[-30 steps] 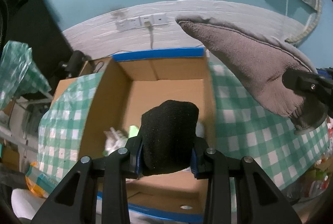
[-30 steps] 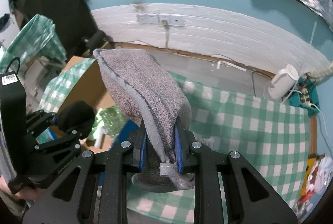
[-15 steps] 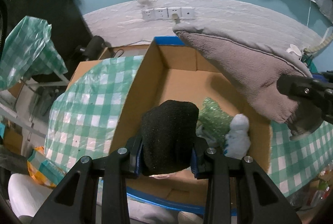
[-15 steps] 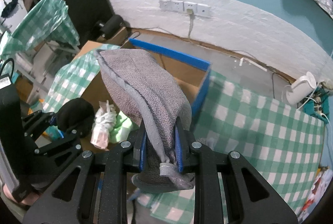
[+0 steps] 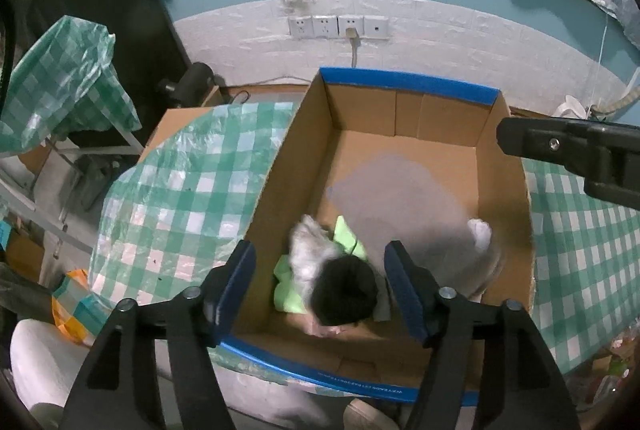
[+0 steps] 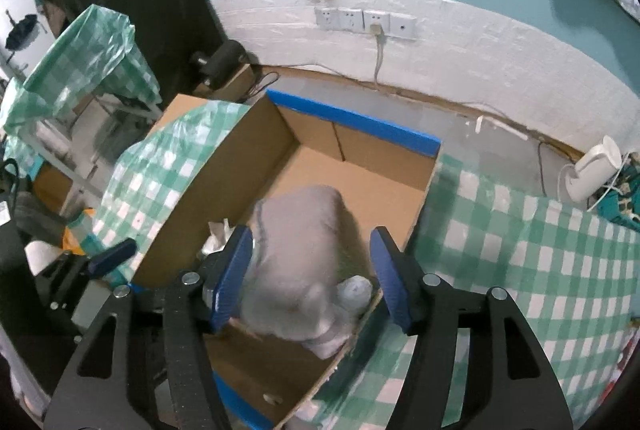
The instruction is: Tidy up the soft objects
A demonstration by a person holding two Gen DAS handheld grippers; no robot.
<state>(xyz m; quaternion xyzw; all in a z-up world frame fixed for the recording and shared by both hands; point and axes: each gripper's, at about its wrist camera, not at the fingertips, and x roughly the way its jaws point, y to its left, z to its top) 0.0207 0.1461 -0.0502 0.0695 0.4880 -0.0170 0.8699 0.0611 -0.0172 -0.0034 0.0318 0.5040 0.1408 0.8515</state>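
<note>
The left gripper (image 5: 320, 282) hangs above an open brown cardboard box with blue-taped rims (image 5: 408, 86), its blue-padded fingers (image 5: 236, 278) spreading apart. Below the gap between them sits a black knitted soft bundle (image 5: 346, 290), rounded and motion-blurred, apart from both pads and down among the box's contents. It lies against a fluffy white soft item (image 5: 310, 250) and a bright lime-green cloth (image 5: 288, 294) near the box's near-left corner.

The right gripper (image 6: 312, 272) is also over the box, its fingers (image 6: 390, 278) likewise opening. A grey terry towel (image 6: 296, 262), thick and loosely folded with a darker stitched hem along its left edge, shows blurred between them, free of the right pad; whether it brushes the left pad cannot be told. In the left wrist view the same towel is a grey smear across the box floor. A small white rolled item (image 6: 354, 290) rests by the box's right wall.

The box stands beside a tabletop under a green-and-white checked plastic cover (image 6: 520, 250).
</note>
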